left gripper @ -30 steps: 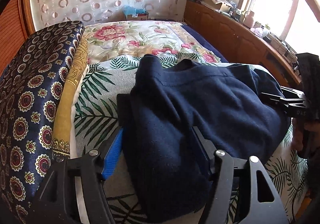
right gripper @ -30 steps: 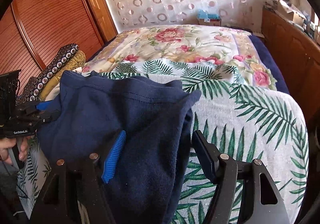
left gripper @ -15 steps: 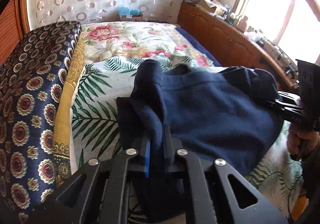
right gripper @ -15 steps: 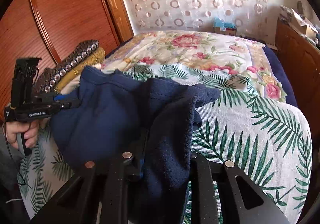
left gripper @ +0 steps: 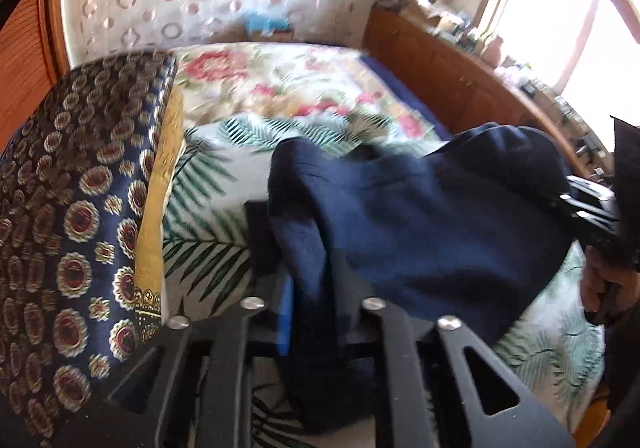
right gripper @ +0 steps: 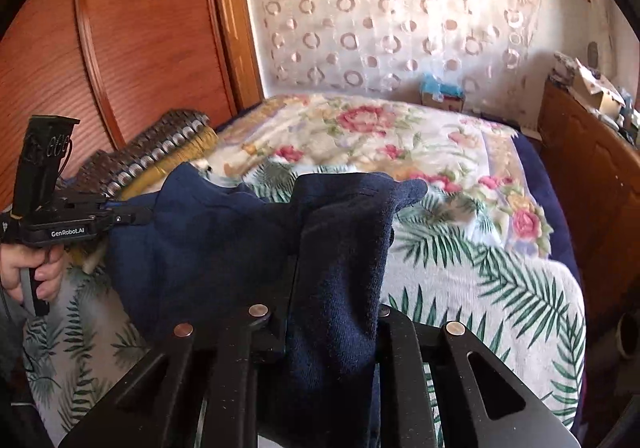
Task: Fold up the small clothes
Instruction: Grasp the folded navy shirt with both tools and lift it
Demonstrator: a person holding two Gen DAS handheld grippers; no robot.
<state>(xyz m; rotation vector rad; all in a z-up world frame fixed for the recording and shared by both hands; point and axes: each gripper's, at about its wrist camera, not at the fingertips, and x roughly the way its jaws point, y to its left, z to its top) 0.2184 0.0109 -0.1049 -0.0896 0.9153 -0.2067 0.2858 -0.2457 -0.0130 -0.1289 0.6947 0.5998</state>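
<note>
Folded patterned fabrics (left gripper: 80, 216) stacked at left edge of bed (left gripper: 224, 184). Left tool (left gripper: 310, 288) clamped on left end of navy garment (left gripper: 420, 232). Garment hangs lifted above palm-leaf bedcover (right gripper: 480, 272), stretched between both tools. Right tool (right gripper: 332, 288) clamped on garment's right end. Wooden cabinet (left gripper: 460, 88) right of bed.
</note>
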